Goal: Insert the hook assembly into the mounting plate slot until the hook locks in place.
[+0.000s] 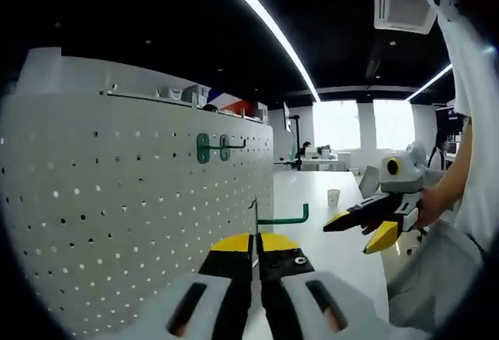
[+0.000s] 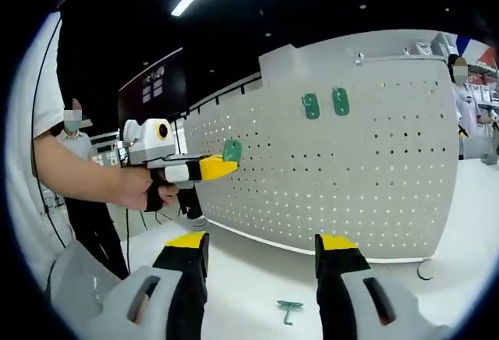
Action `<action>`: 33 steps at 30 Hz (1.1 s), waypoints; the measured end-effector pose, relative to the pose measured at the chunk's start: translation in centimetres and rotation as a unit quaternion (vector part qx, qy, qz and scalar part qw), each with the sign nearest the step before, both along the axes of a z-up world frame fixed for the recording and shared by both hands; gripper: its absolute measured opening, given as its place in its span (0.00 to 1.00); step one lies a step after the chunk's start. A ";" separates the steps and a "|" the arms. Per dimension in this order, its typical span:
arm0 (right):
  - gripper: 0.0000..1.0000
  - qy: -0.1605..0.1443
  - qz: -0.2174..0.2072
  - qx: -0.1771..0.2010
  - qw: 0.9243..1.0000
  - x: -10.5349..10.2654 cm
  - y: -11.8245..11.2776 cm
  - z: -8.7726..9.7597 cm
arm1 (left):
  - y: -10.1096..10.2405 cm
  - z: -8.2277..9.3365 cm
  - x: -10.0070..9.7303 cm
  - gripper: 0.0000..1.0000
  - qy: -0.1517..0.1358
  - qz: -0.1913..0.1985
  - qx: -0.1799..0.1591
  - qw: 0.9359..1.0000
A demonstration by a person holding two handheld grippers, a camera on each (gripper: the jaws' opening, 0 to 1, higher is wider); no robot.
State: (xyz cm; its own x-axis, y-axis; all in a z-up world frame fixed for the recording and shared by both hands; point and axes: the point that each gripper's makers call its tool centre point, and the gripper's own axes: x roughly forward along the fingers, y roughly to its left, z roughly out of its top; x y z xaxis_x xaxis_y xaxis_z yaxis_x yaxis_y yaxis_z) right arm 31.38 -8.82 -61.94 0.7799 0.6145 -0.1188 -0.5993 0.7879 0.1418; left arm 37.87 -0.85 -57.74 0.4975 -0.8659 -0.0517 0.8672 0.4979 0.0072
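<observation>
The white pegboard mounting plate (image 1: 140, 200) stands upright on the table, with two green hooks (image 1: 212, 148) fixed high on it. My left gripper (image 1: 256, 242) is shut on a green hook assembly (image 1: 282, 220), whose arm points right, close to the board's face. In the right gripper view that left gripper (image 2: 218, 167) holds the green hook (image 2: 232, 151) near the pegboard's (image 2: 351, 176) left end, below the two mounted hooks (image 2: 326, 104). My right gripper (image 2: 261, 250) is open and holds nothing; it shows in the left gripper view (image 1: 360, 229) away from the board.
A spare green hook (image 2: 289, 309) lies on the white table (image 2: 249, 278) between my right jaws. A small cup (image 1: 333, 197) stands further along the table. People stand in the background (image 2: 74, 133). A person's arm (image 2: 78, 176) holds the left gripper.
</observation>
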 end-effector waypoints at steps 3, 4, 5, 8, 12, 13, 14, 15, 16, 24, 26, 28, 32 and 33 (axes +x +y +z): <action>0.52 -0.006 0.001 0.010 1.000 0.2 0.2 0.6 | 0.0 0.0 0.0 0.01 0.001 0.001 -0.001 1.000; 0.52 -0.008 0.001 0.010 1.000 0.3 0.3 0.8 | 0.0 0.0 0.0 0.01 0.001 0.001 -0.002 1.000; 0.52 -0.011 0.003 0.012 1.000 0.4 0.5 1.1 | 0.0 0.0 0.0 0.01 0.001 0.002 -0.002 1.000; 0.51 -0.018 0.006 0.016 1.000 0.7 0.9 1.7 | 0.1 0.0 0.0 0.01 0.001 0.003 -0.003 1.000; 0.49 -0.028 0.012 0.022 0.999 1.1 1.6 2.6 | 0.1 0.2 0.0 0.01 0.002 0.005 -0.007 1.000; 0.49 -0.028 0.013 0.024 0.999 1.2 1.7 2.7 | 0.1 0.2 0.1 0.01 0.002 0.005 -0.008 1.000; 0.48 -0.030 0.013 0.024 0.999 1.3 1.9 2.9 | 0.1 0.2 0.1 0.01 0.002 0.006 -0.008 1.000; 0.48 -0.033 0.014 0.025 0.999 1.4 2.0 3.1 | 0.1 0.2 0.0 0.01 0.002 0.006 -0.008 1.000; 0.48 -0.034 0.015 0.025 0.999 1.4 2.1 3.1 | 0.1 0.2 0.0 0.01 0.002 0.006 -0.009 1.000; 0.44 -0.046 0.021 0.034 0.998 1.9 3.1 4.3 | -0.1 0.3 -0.2 0.01 0.003 0.006 -0.012 1.000; 0.41 -0.046 0.022 0.036 0.998 2.0 3.3 4.4 | -0.1 0.3 -0.3 0.01 0.001 0.004 -0.010 1.000; 0.35 -0.048 0.026 0.038 0.998 2.0 3.5 4.5 | -0.2 0.3 -0.5 0.01 0.001 0.003 -0.010 1.000; 0.32 -0.058 0.026 0.044 0.997 2.2 4.0 5.2 | -0.4 0.3 -0.7 0.01 0.003 0.004 -0.014 1.000; 0.32 -0.057 0.027 0.043 0.997 2.3 4.2 5.2 | -0.4 0.3 -0.8 0.01 0.004 0.004 -0.014 1.000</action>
